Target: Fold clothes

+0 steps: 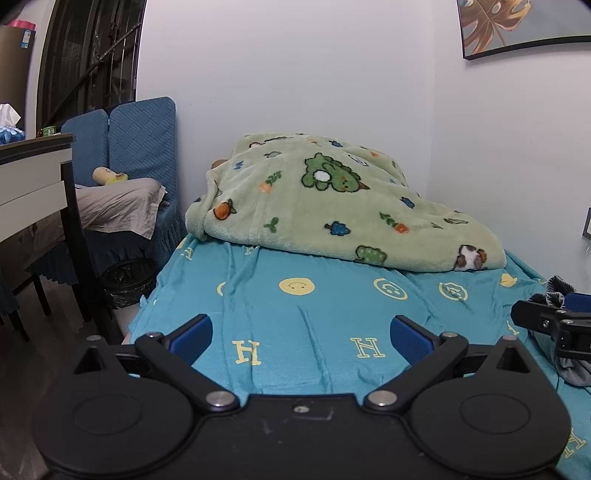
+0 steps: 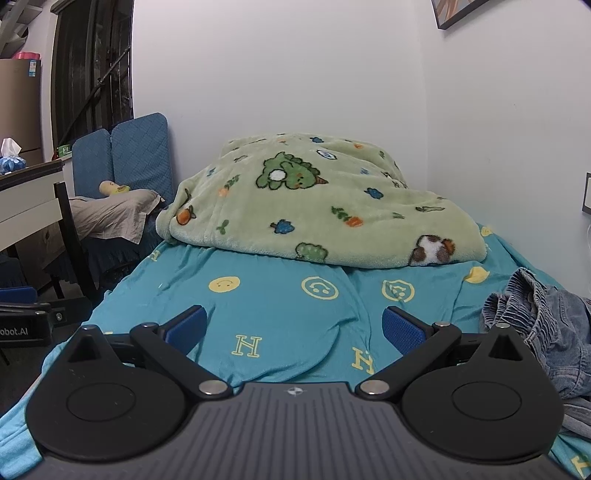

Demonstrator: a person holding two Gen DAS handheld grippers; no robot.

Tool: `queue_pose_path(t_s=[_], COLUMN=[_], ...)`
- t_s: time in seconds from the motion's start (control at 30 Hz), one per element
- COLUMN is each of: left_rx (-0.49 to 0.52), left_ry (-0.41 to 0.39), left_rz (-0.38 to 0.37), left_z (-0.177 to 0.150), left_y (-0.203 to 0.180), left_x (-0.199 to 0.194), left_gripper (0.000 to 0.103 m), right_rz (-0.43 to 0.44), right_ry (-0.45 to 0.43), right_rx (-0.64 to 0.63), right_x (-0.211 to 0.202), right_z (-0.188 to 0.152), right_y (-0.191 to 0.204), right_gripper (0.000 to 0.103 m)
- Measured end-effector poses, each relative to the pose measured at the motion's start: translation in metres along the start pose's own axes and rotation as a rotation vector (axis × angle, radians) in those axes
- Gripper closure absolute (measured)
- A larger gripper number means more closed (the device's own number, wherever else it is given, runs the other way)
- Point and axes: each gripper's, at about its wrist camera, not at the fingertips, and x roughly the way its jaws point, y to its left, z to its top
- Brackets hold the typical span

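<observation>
Teal cotton covers the bed: a bright bedsheet (image 2: 288, 325) printed with yellow smiley faces and letter H shapes, and it serves as the landmark for everything else. Off the sheet's left edge stands a pale desk (image 1: 33, 184) with dark legs, a tissue box on its top. Behind the desk, still left of the sheet, a blue quilted chair (image 1: 140, 140) holds a beige cloth (image 1: 118, 206) with a small yellow toy lying on it. On the floor just beside the sheet's left edge sits a dark bin lined with a black bag (image 1: 127, 280).

Over the near left part of the sheet hovers the left gripper (image 1: 301, 334). Its two blue-padded fingers (image 1: 194, 338) are spread wide apart, with only bare sheet between them and nothing held.

At the far end of the sheet, against the white wall, a pale green fleece blanket (image 2: 317, 206) with cartoon dinosaurs and carrots lies bunched in a mound.

Over the near middle of the sheet hovers the right gripper (image 2: 293, 328), its blue fingers (image 2: 404, 330) likewise spread wide and gripping nothing.

On the sheet's right side, close to the wall, lies the clothing to be folded: crumpled blue denim jeans (image 2: 546, 325), unfolded, with the gathered waistband turned up. The heap sits just right of the right gripper's right finger; whether they touch cannot be told.

High on the wall above the sheet's right side hangs a framed leaf print (image 1: 517, 26).
</observation>
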Motion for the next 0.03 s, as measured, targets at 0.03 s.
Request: queue_pose_path(t_s=[0.03], left_rx=[0.001], left_ry=[-0.001], left_rz=[0.001], left_z=[0.0000], left_y=[-0.0002], left_x=[-0.0004], left_gripper=[0.000], right_rz=[0.000], right_ry=[0.001], right_rx=[0.001], right_x=[0.0001], right_z=[-0.0001], right_y=[0.0003], right_gripper=[0.000])
